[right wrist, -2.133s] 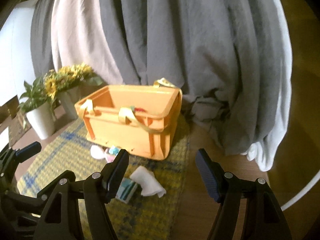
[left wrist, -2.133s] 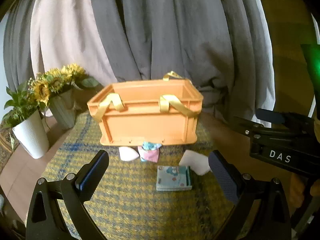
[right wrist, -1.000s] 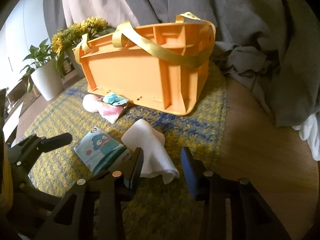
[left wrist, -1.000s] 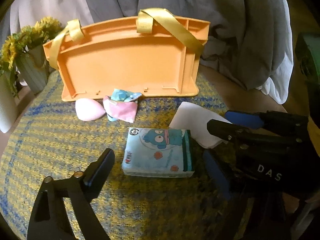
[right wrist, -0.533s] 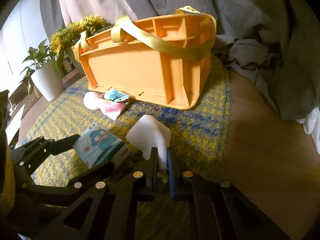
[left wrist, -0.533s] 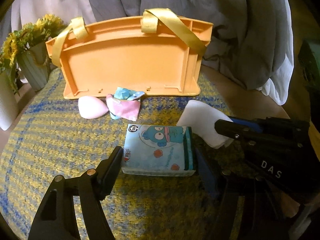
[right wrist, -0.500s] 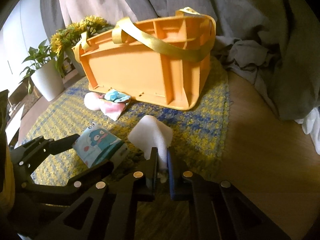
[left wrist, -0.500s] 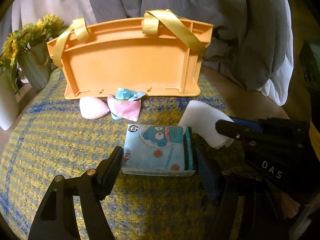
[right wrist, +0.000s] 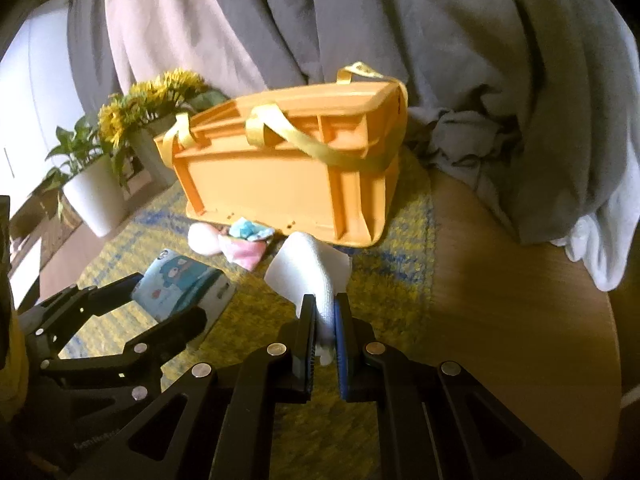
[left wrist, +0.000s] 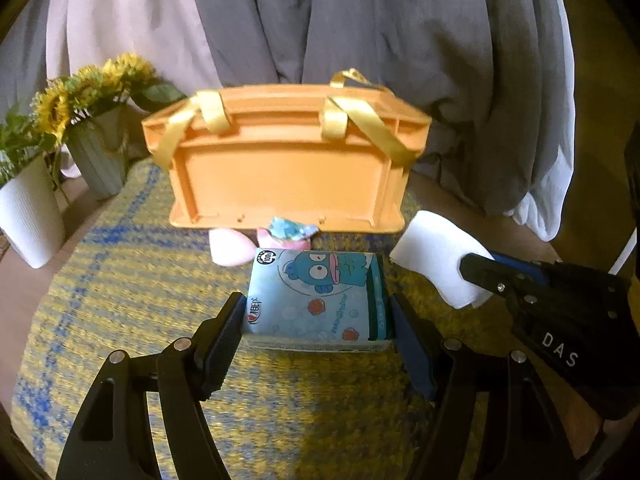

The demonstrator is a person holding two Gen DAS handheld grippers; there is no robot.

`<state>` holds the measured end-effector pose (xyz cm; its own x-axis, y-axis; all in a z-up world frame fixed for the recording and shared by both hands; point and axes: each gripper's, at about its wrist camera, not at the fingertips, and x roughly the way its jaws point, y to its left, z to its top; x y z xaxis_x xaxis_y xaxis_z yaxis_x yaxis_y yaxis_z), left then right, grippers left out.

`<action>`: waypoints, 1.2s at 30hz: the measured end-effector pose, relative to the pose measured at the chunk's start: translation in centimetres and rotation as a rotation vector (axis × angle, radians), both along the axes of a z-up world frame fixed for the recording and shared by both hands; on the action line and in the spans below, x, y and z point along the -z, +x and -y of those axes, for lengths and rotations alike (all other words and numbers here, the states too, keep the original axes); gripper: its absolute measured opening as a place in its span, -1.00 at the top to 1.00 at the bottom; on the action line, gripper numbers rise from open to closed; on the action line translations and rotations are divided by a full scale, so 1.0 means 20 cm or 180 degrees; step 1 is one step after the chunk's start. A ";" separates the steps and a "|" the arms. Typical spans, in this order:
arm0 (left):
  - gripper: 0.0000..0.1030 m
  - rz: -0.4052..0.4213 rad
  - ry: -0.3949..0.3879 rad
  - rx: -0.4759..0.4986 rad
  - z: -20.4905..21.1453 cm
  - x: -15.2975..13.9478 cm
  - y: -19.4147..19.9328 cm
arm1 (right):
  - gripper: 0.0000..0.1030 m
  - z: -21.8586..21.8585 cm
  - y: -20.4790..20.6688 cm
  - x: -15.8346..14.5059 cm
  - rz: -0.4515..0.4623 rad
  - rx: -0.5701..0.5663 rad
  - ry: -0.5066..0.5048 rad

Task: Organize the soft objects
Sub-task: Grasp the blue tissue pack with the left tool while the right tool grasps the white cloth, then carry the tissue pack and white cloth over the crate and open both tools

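Tissue pack (left wrist: pixel 318 300) sits clamped between left hand-held gripper (left wrist: pixel 318 320) fingers, before the orange basket (left wrist: pixel 286 172); right hand-held gripper (right wrist: pixel 322 320) pinches white cloth (right wrist: pixel 308 272), basket's interior hidden.

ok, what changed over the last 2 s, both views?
Both came in from open. The left hand-held gripper closed on the tissue pack; the right hand-held gripper pinched the white cloth. Both items look raised. The orange basket, the pink and blue soft items and the plants stayed where they were.
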<state>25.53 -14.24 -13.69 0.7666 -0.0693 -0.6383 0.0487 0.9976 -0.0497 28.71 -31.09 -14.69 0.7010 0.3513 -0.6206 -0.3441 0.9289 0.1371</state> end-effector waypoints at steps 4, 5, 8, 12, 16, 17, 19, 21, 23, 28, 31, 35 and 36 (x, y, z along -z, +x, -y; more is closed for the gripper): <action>-0.38 0.0085 -0.0007 0.0003 -0.05 -0.08 -0.04 | 0.81 -0.03 -0.06 -0.07 0.0055 0.0100 0.0028; -0.38 0.0102 -0.0008 0.0002 -0.05 -0.09 -0.05 | 0.81 -0.03 -0.07 -0.09 0.0066 0.0117 0.0035; -0.38 0.0163 -0.0016 0.0010 -0.09 -0.15 -0.07 | 0.81 -0.04 -0.12 -0.14 0.0114 0.0212 0.0042; -0.38 0.0262 0.0000 0.0033 -0.13 -0.23 -0.11 | 0.81 -0.06 -0.18 -0.22 0.0193 0.0326 0.0053; -0.38 0.0364 0.0018 0.0063 -0.16 -0.30 -0.13 | 0.81 -0.08 -0.22 -0.29 0.0261 0.0443 0.0068; -0.38 0.0387 0.0017 0.0075 -0.17 -0.32 -0.14 | 0.81 -0.09 -0.23 -0.31 0.0266 0.0467 0.0084; -0.38 0.0434 0.0007 0.0116 -0.20 -0.36 -0.15 | 0.81 -0.11 -0.24 -0.35 0.0268 0.0506 0.0098; -0.38 0.0473 -0.0012 0.0147 -0.21 -0.39 -0.15 | 0.81 -0.11 -0.26 -0.38 0.0300 0.0545 0.0102; -0.38 0.0513 -0.0031 0.0196 -0.23 -0.42 -0.16 | 0.81 -0.13 -0.27 -0.41 0.0328 0.0584 0.0096; -0.38 0.0645 -0.0044 0.0336 -0.30 -0.50 -0.15 | 0.81 -0.18 -0.30 -0.50 0.0453 0.0712 0.0101; -0.38 0.0703 -0.0038 0.0417 -0.33 -0.53 -0.14 | 0.81 -0.22 -0.31 -0.54 0.0528 0.0809 0.0106; -0.38 0.0790 -0.0031 0.0520 -0.39 -0.58 -0.12 | 0.81 -0.27 -0.32 -0.58 0.0593 0.0922 0.0138; -0.38 0.0809 -0.0030 0.0544 -0.40 -0.59 -0.11 | 0.81 -0.28 -0.32 -0.59 0.0604 0.0939 0.0141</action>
<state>23.33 -6.25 -1.86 0.8784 -0.2160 -0.4264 0.2279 0.9734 -0.0235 22.33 -25.43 -2.92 0.8776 0.1403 -0.4583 -0.0851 0.9866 0.1390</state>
